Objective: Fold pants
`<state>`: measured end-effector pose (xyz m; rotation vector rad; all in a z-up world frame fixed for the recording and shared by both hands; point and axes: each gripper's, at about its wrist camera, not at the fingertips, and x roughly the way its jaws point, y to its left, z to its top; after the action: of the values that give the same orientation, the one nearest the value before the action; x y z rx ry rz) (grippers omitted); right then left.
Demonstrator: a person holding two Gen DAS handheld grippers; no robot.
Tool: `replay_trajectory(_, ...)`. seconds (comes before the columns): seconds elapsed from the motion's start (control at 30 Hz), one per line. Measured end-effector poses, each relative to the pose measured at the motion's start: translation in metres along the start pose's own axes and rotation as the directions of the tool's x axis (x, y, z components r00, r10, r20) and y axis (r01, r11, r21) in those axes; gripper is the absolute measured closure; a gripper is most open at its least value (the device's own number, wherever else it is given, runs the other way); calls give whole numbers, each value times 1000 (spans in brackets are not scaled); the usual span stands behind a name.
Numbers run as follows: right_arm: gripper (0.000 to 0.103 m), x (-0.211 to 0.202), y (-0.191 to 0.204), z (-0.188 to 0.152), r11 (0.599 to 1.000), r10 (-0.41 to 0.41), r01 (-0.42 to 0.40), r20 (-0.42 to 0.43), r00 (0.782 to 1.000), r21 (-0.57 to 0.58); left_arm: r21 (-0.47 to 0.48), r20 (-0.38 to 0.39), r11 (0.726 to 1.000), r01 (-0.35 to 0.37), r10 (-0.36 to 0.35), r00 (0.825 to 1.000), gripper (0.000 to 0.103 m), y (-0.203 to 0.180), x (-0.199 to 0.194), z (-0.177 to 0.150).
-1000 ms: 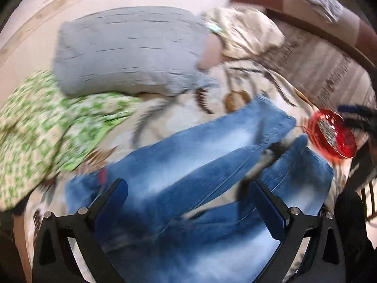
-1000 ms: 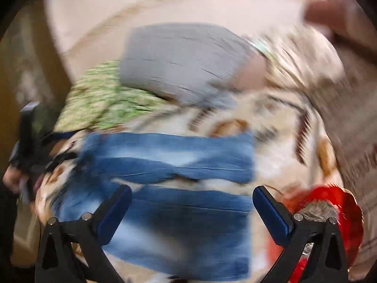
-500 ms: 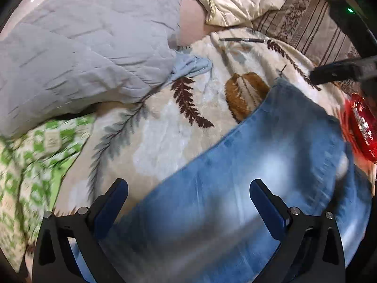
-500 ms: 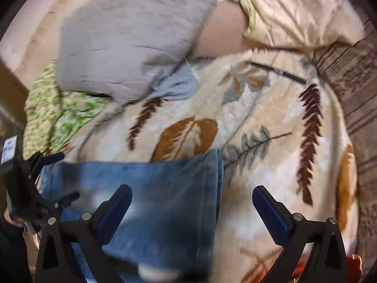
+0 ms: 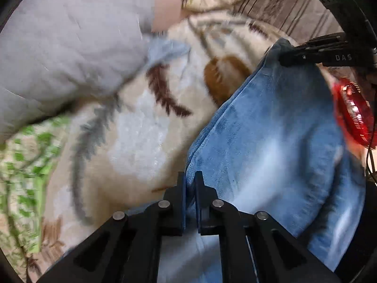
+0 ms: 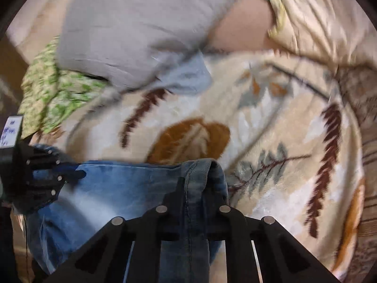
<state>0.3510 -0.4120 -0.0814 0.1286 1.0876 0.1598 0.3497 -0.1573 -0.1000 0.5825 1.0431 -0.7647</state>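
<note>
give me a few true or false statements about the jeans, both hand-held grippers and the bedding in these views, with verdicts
1. The left hand-held gripper is shut on an edge of the jeans. True.
2. The right hand-held gripper hangs wide open above bare blanket. False: its jaws are closing, with a bunched corner of the jeans between them.
3. The jeans lie on a cream blanket printed with leaves. True.
4. A grey pillow lies on top of the jeans. False: it sits further up the bed, apart from them.
5. A red object shows at the right edge of the left wrist view. True.
</note>
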Motion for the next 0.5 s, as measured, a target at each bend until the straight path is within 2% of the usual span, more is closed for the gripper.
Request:
replay_trajectory(0.13,91,-72,19,-32,992,19,0,140,990,-129,17,113,1000,-7,5,994,97,-26,-75,-25)
replay_trajectory(0.23,91,-116,32,-85,976,43,5,215,976,-216,64,166,998,-8,-2,986,97,-67,-117,-56)
replay_trajectory(0.3,91,-126,42,-125,962,33,31,231,972,-271,96,176,995,-17,0,984,97,-104,-133,-89)
replay_trajectory(0.4,91,-125,48,-182,952,37,19,179,983,-304,145,129,989,-4,-15,991,97,-155,-129,-137)
replay_trajectory(0.5,89,-101,48,-228,952,13,11,77,997,-305,187,33,982,-22,17,999,96,-192,-90,-169)
